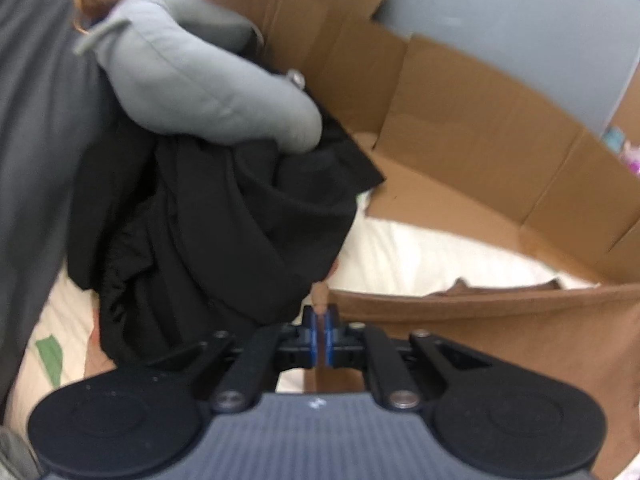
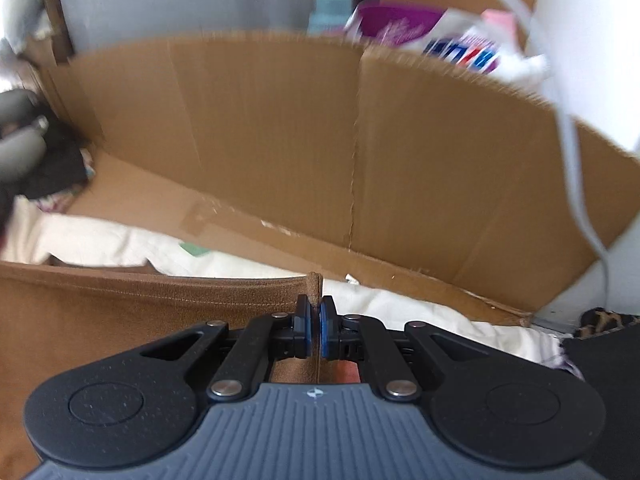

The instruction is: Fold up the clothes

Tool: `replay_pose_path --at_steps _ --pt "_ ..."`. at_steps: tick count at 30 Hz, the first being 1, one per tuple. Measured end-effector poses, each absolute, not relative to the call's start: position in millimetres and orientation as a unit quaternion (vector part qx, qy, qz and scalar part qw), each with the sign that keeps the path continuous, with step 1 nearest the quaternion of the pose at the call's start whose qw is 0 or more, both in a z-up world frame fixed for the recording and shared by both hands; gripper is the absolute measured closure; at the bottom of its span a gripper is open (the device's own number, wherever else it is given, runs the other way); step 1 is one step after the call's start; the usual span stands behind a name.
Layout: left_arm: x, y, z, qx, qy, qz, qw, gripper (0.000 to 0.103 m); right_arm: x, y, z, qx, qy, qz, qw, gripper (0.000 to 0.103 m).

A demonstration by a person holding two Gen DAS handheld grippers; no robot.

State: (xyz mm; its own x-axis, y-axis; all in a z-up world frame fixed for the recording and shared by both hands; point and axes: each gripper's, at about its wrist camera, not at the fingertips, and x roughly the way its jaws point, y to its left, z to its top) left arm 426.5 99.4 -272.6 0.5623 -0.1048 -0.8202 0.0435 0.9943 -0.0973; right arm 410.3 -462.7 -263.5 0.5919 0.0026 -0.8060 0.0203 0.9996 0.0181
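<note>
Brown suede-like garment was clamped by left gripper and right gripper; thin bites risked slipping; black clothes pile could snag.

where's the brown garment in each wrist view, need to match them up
Left wrist view: the brown garment fills the lower right, its edge pinched in the left gripper.
Right wrist view: it fills the lower left, its corner pinched in the right gripper.
Shared landmark: the cardboard box wall behind the white bedding.
</note>
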Motion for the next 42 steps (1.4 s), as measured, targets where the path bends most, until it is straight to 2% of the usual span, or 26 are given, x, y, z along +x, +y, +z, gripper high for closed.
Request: replay_pose_path --at_steps 8,17,27,39,42 --pt "449 92 -302 -0.016 0.477 -0.038 0.878 0.099 438 -457 -302 -0.006 0.475 -0.024 0.88 0.1" --pt "455 94 -295 -0.013 0.459 -0.021 0.888 0.099 454 -447 -289 -0.029 0.457 -0.042 0.888 0.1" --pt "471 77 -324 0.029 0.495 -0.013 0.868 0.098 468 -442 -320 -0.034 0.489 -0.056 0.87 0.1" --pt "476 78 -302 0.026 0.452 -0.007 0.892 0.098 481 -440 -297 -0.043 0.456 -0.073 0.886 0.1" --pt "484 73 -315 0.031 0.485 -0.008 0.874 0.093 486 -437 -309 -0.048 0.484 -0.068 0.871 0.096"
